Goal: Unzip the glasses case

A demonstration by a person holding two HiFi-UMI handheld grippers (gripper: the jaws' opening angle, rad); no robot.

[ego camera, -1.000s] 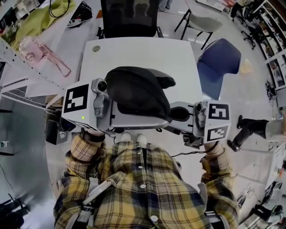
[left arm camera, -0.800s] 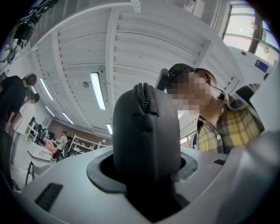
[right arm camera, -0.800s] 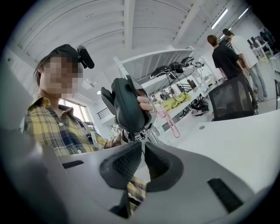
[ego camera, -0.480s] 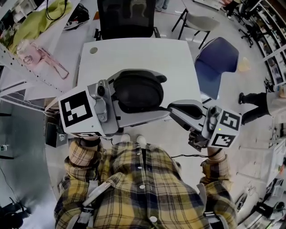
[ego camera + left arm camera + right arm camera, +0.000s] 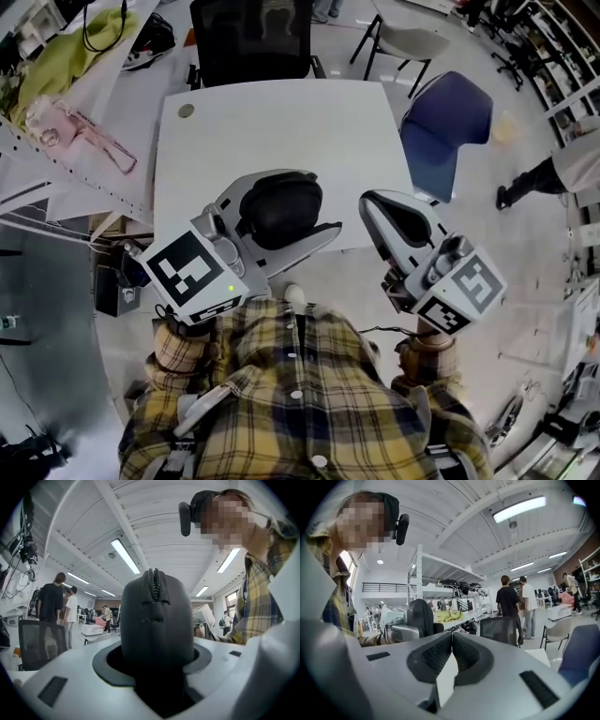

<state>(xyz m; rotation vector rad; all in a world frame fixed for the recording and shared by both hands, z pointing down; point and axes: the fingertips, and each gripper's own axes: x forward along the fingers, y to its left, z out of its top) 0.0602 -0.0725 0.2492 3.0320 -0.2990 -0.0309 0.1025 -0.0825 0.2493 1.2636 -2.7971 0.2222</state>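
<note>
Two hand-held grippers show in the head view, both raised over the near edge of a white table [image 5: 281, 112]. The left gripper [image 5: 314, 211] is clamped on the black glasses case [image 5: 277, 206], which sits between its two jaws, off the table surface. The right gripper [image 5: 380, 211] stands just to the right of the case, apart from it, with its tip pointing toward the table. A black office chair [image 5: 248, 37] stands at the far side of the table and a blue chair [image 5: 445, 127] at its right. The person's plaid shirt [image 5: 300, 403] fills the lower part of the view.

Left gripper view: the case rises upright between the jaws, one jaw pressed on each side of it. The zipper [image 5: 153, 584] runs over the end of the case that faces the camera, and its teeth meet along the stretch that shows. Two people [image 5: 58, 604] stand far off at the left.

Right gripper view: the jaws are together, the ribbed pads [image 5: 433, 656] meeting along a line, with nothing between them. A shelving rack [image 5: 440, 581] stands beyond.
</note>
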